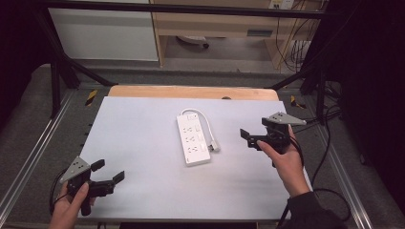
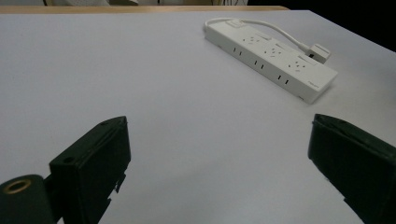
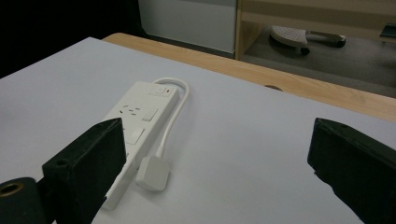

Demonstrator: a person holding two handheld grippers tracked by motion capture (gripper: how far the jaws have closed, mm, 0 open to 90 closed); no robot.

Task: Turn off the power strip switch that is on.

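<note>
White power strip (image 1: 193, 139) lengthwise away from person, cable end far; both tools wide.

White power strip (image 1: 193, 140), black claws

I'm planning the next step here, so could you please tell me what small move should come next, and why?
Probably ease the right gripper forward and down toward the white plug lying beside the white plastic power strip. Its jaws stand open and empty, and it is nearer than the left gripper, which is also open.
</note>
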